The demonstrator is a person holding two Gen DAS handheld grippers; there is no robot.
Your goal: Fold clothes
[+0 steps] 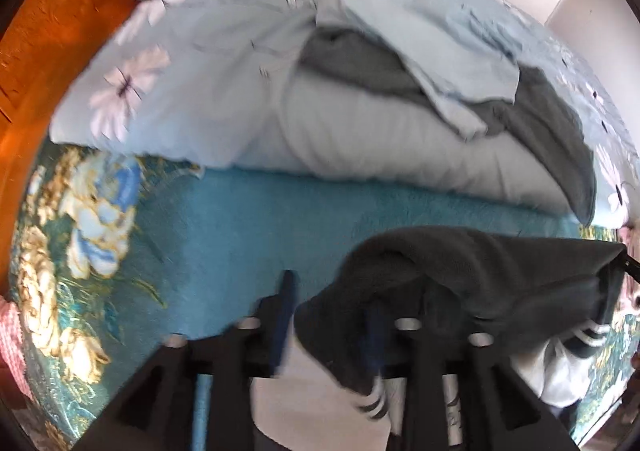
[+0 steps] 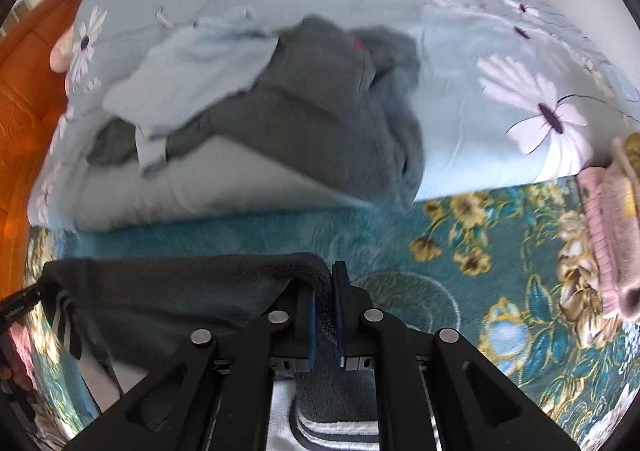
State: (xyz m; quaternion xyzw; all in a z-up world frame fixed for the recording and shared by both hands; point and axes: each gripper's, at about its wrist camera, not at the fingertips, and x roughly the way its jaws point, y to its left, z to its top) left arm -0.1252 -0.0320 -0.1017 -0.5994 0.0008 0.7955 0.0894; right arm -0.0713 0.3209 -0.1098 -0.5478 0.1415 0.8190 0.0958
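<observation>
Dark garment (image 2: 168, 291) stretched between both grippers: right gripper (image 2: 325, 315) clamps its edge; left gripper (image 1: 332, 315) jaws' grip unclear. No legible writing.

Dark grey garment (image 2: 168, 303), white-striped cuff; teal blanket (image 2: 500, 271), gold-blue flowers; pale blue duvet (image 2: 460, 123), white daisies.

Left gripper (image 1: 332, 315): matte black frame, angular linkage arms with triangular cut-outs, four round silver pins along front edge, dark blue pads on fingers (image 1: 285, 315), light blue bar low on left side. Right gripper (image 2: 325, 315): same black linkage, four silver pin heads, blue pads, small black connector blocks at base.
</observation>
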